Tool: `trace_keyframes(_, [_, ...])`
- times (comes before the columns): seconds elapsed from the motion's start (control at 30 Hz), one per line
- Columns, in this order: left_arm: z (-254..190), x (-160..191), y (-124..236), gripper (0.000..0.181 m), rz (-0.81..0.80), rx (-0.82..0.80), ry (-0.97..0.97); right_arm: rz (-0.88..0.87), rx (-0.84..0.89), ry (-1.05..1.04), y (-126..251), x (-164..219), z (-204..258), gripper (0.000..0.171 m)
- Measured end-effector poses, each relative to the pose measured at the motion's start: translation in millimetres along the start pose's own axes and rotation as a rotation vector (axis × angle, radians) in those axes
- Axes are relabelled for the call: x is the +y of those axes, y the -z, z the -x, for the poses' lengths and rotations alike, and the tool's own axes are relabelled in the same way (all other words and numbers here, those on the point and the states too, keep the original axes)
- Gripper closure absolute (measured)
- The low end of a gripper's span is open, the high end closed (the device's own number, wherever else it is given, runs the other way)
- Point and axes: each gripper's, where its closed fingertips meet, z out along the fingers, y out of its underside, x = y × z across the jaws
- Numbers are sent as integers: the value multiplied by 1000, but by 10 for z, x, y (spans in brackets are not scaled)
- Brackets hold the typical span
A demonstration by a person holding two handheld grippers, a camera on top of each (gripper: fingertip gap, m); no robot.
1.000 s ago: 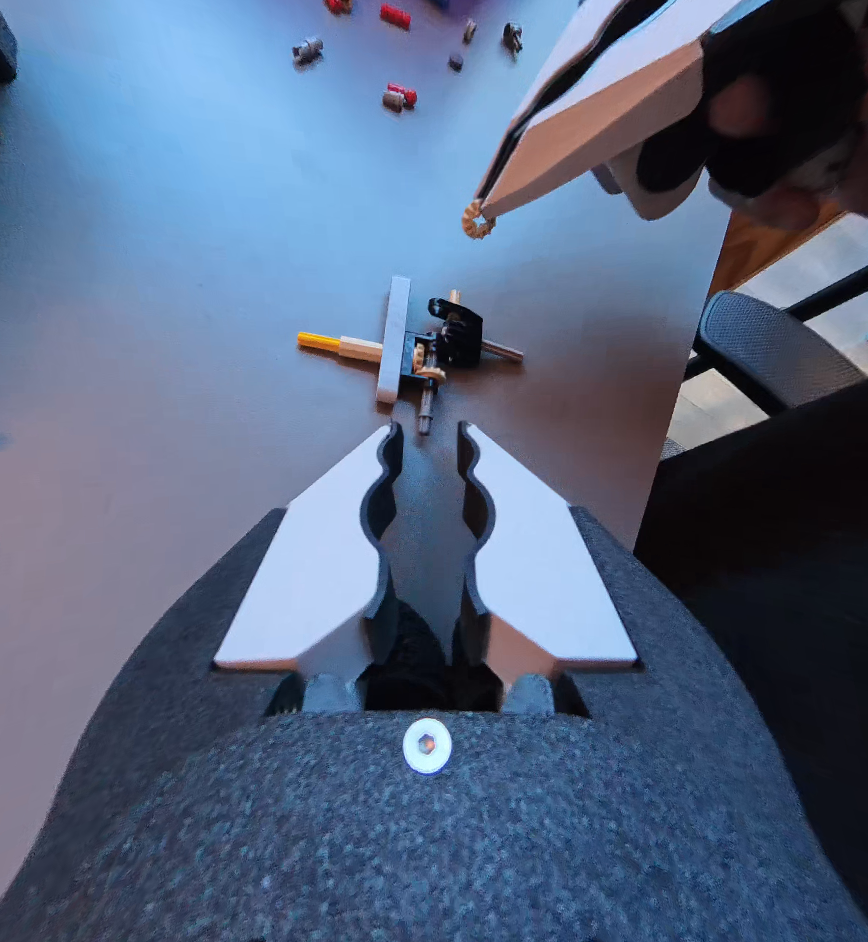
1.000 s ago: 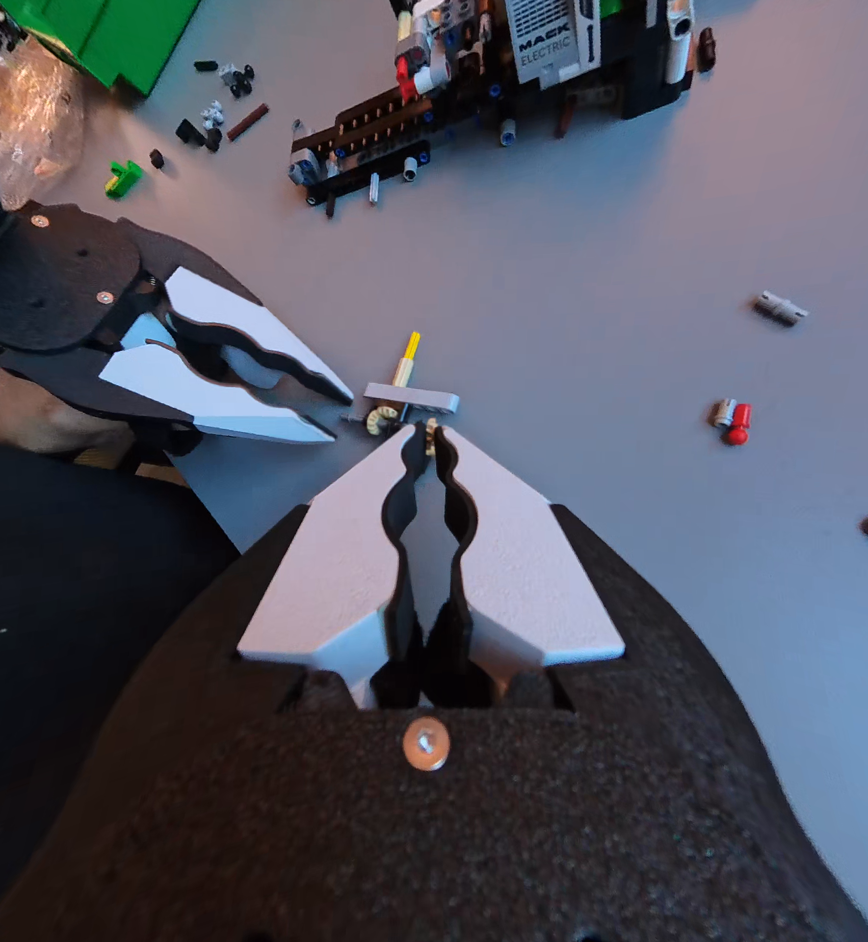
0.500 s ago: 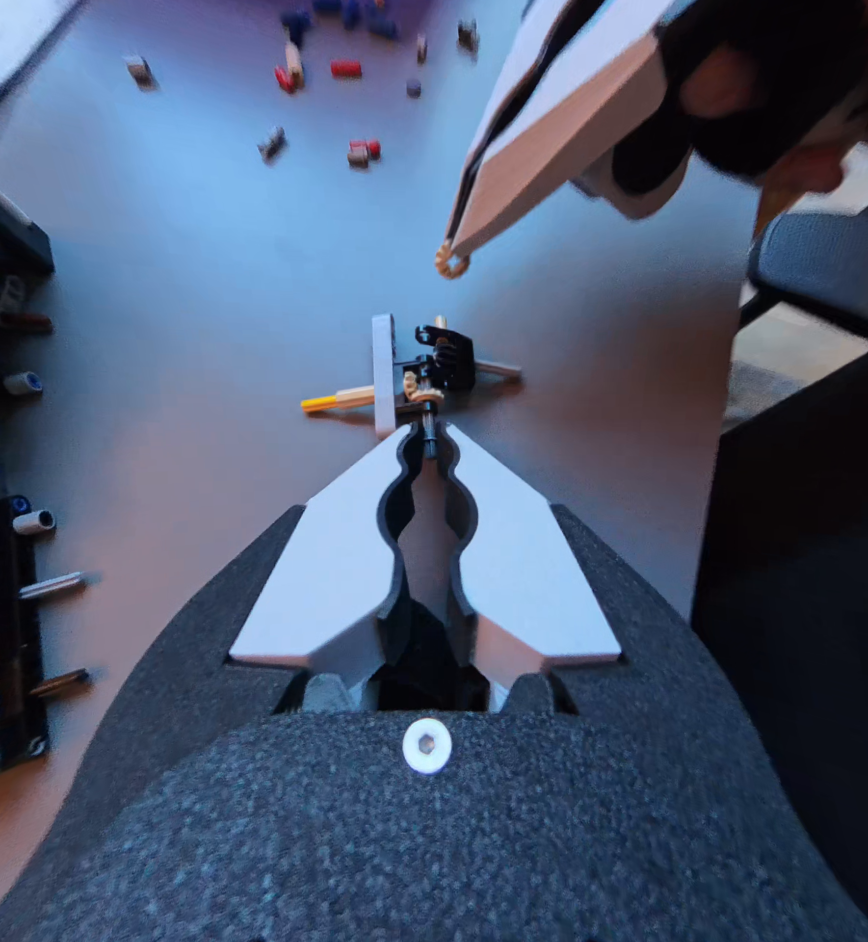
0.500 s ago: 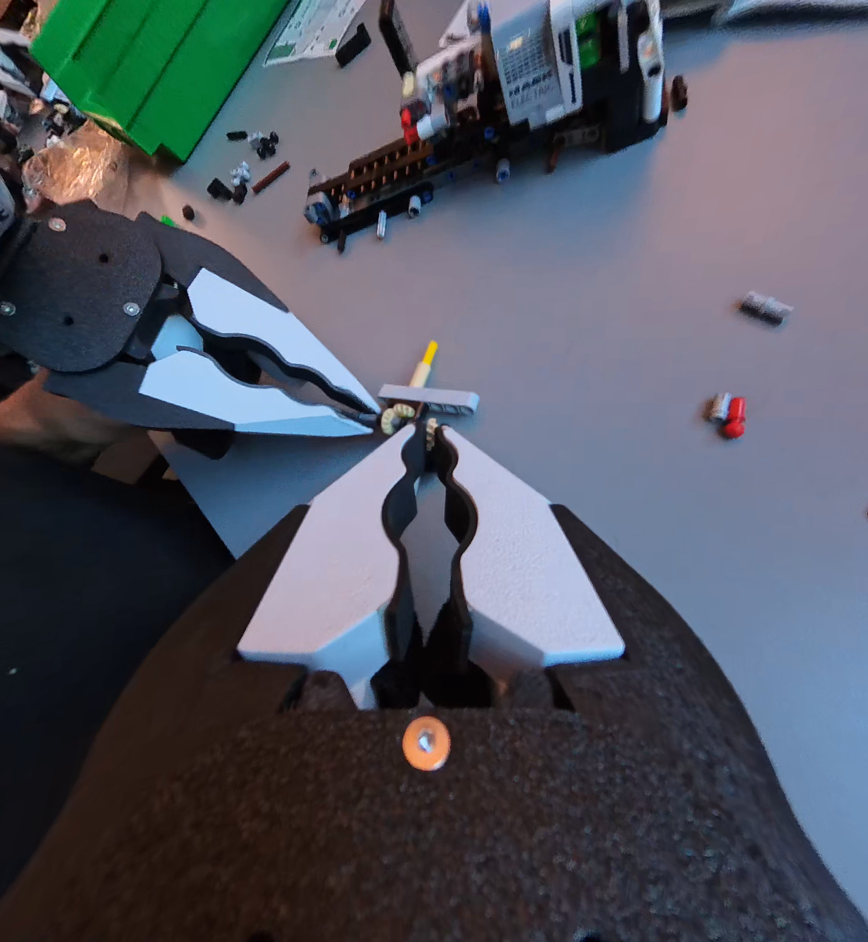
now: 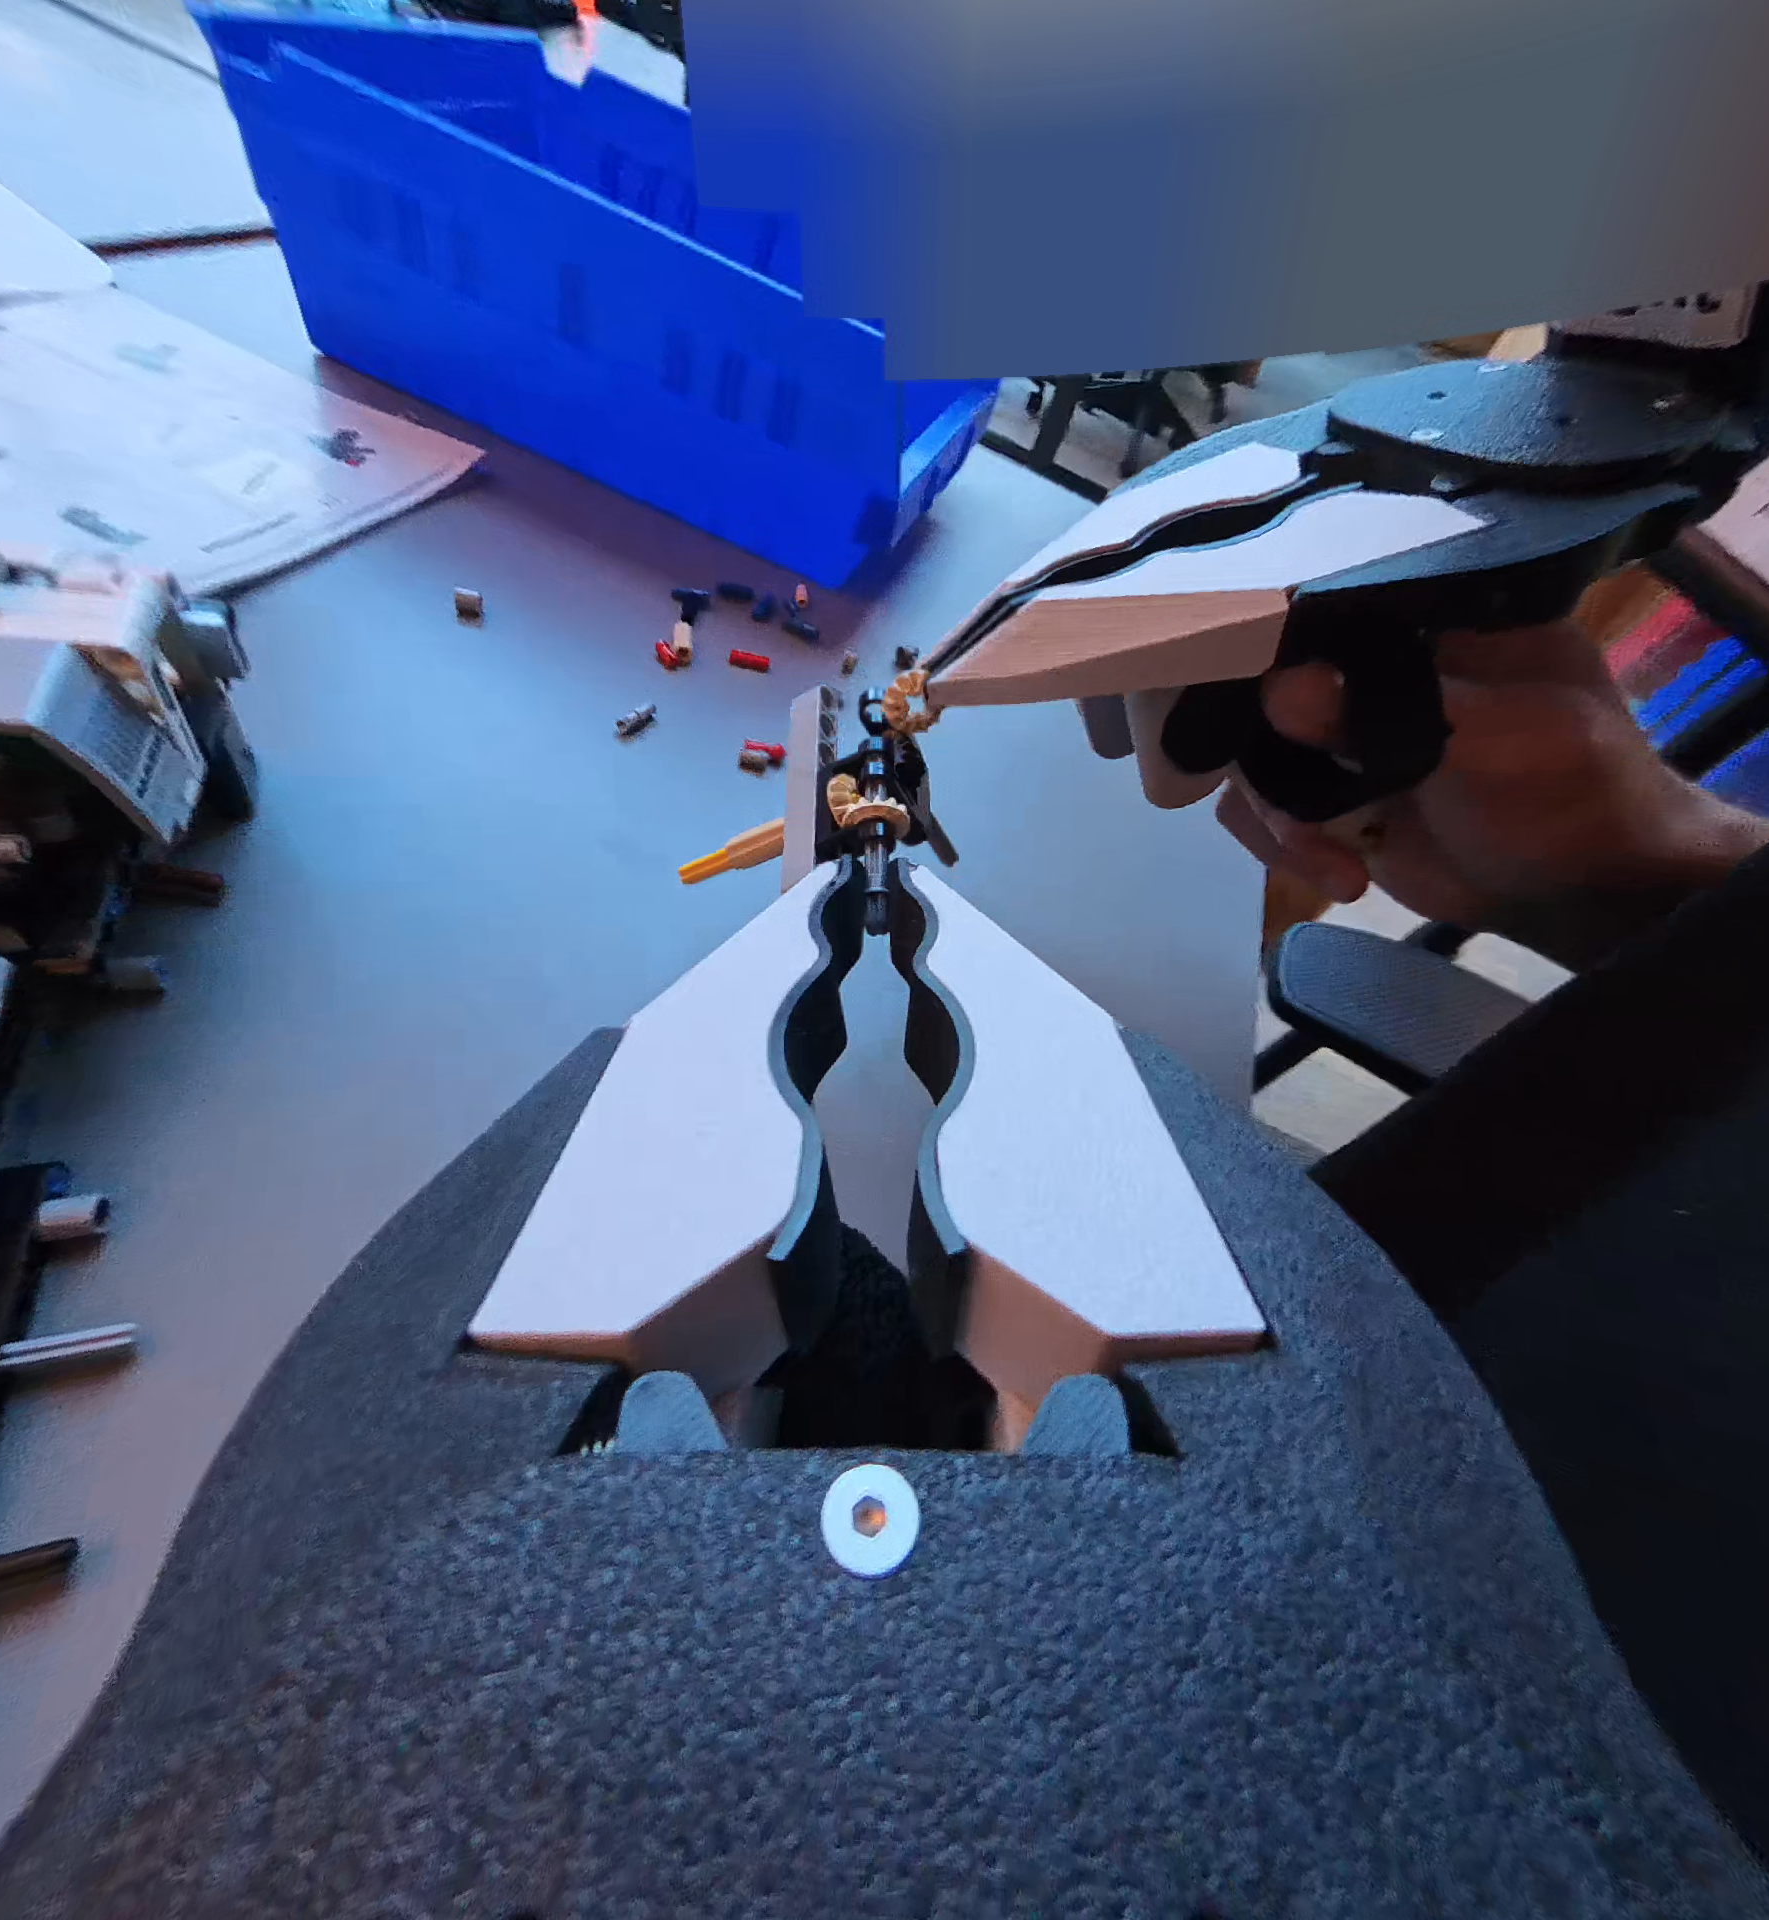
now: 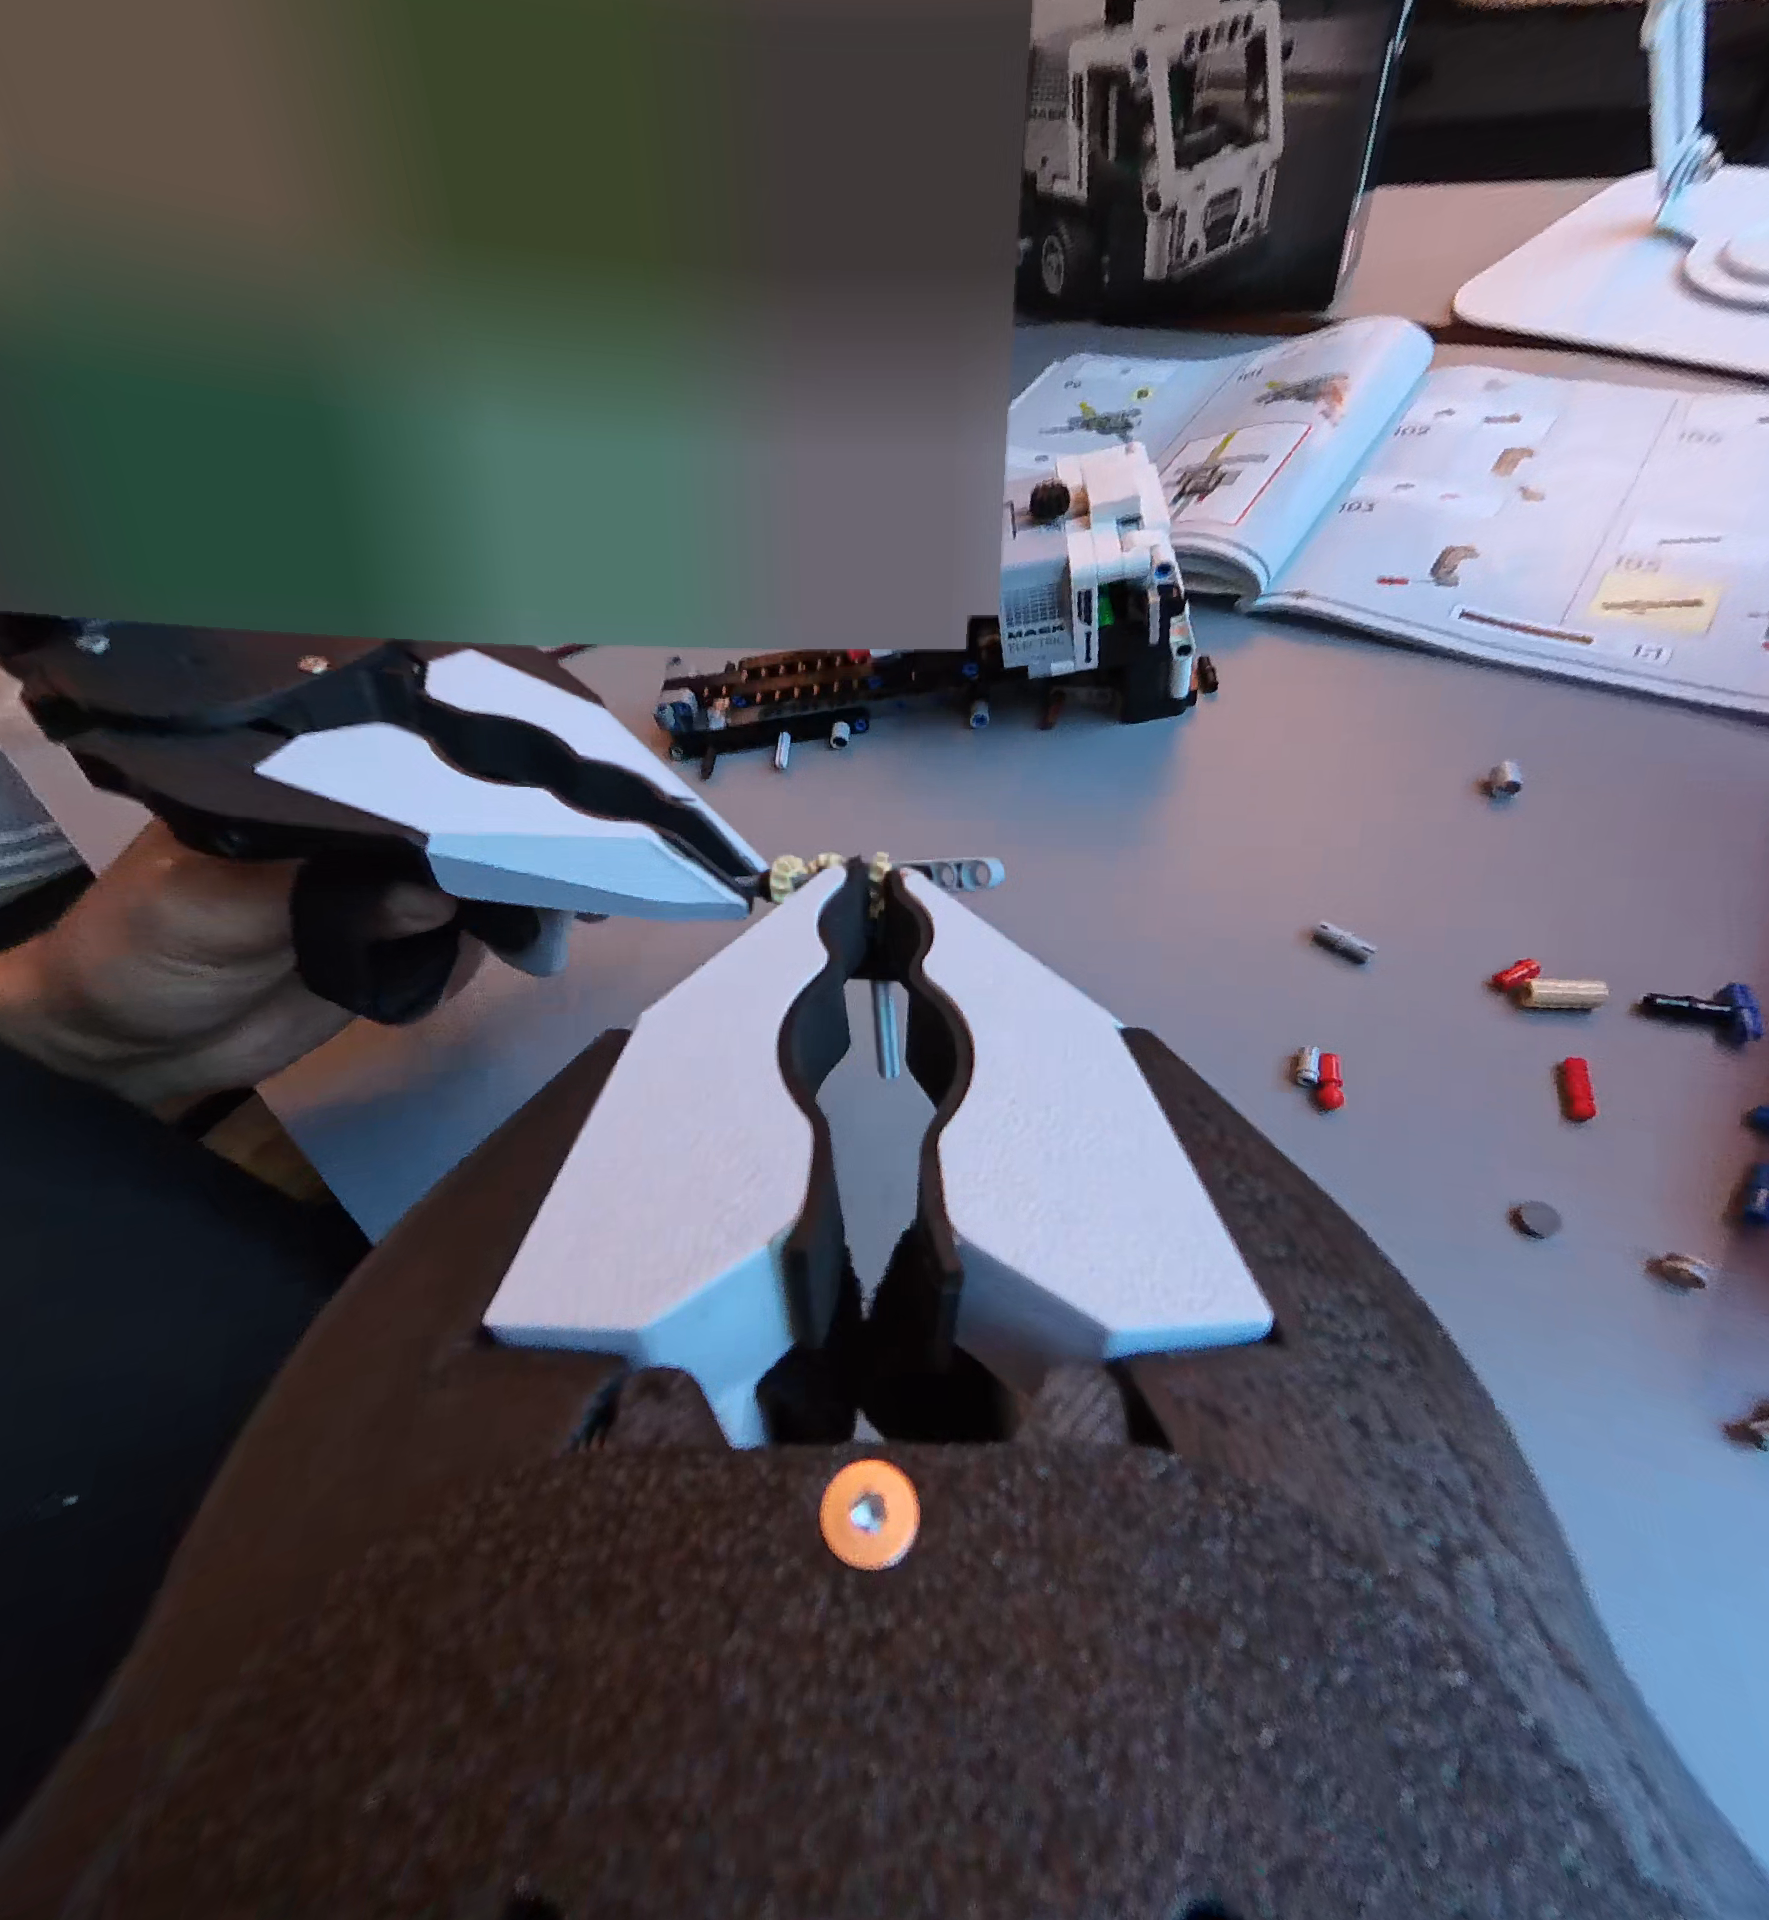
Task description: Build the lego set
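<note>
At twelve o'clock from the left gripper (image 5: 875,883), lifted clear of the grey table (image 5: 423,935), sits the small sub-assembly (image 5: 854,784) — a pale beam, a black connector, a tan bevel gear and a yellow-tipped axle poking out toward nine o'clock. The left jaws are pressed in on the dark axle that sticks out of its near end. Gripping by that stub seems chosen to leave the upper end of the assembly free.

From two o'clock in the left wrist view the right gripper (image 5: 927,694) reaches in, its jaws pinching a second tan gear (image 5: 906,701) at the very tips. That gear sits just beside, perhaps touching, the black connector's top; I judge it is about to be seated there to mesh with the first gear. A tip pinch keeps the gear's bore exposed.

Seen along the right gripper's own fingers, a grey axle (image 6: 887,1029) hangs in the gap behind the tips, and the beam stretches toward two o'clock.

Loose pins (image 6: 1576,1086) in red, blue and tan lie well apart at three o'clock. The partly built truck (image 6: 1088,613) and open instruction booklet (image 6: 1482,499) rest at one o'clock — likely close for reference. A blue bin (image 5: 568,270) stands at eleven o'clock in the left view.
</note>
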Motion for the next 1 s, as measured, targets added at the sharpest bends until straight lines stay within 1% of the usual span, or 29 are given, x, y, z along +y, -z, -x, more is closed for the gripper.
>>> trace_keyframes(0.13, [-58,-63,-18,179,-7,-54,-105,-49,15,-8,43,-63,1,169])
trace_keyframes(0.37, [-119,-143,7,179,-32,-98,-155,-64,53,67,93,-91,7,169])
trace_keyframes(0.53, [-165,-183,-8,179,-58,-84,-120,-97,68,120,116,-101,11,169])
trace_keyframes(0.77, [-207,-254,-41,179,-128,-2,22,-197,20,60,175,-129,-18,170])
trace_keyframes(1.0, [-221,-260,-43,179,-135,-37,-36,-199,-51,9,166,-91,-23,169])
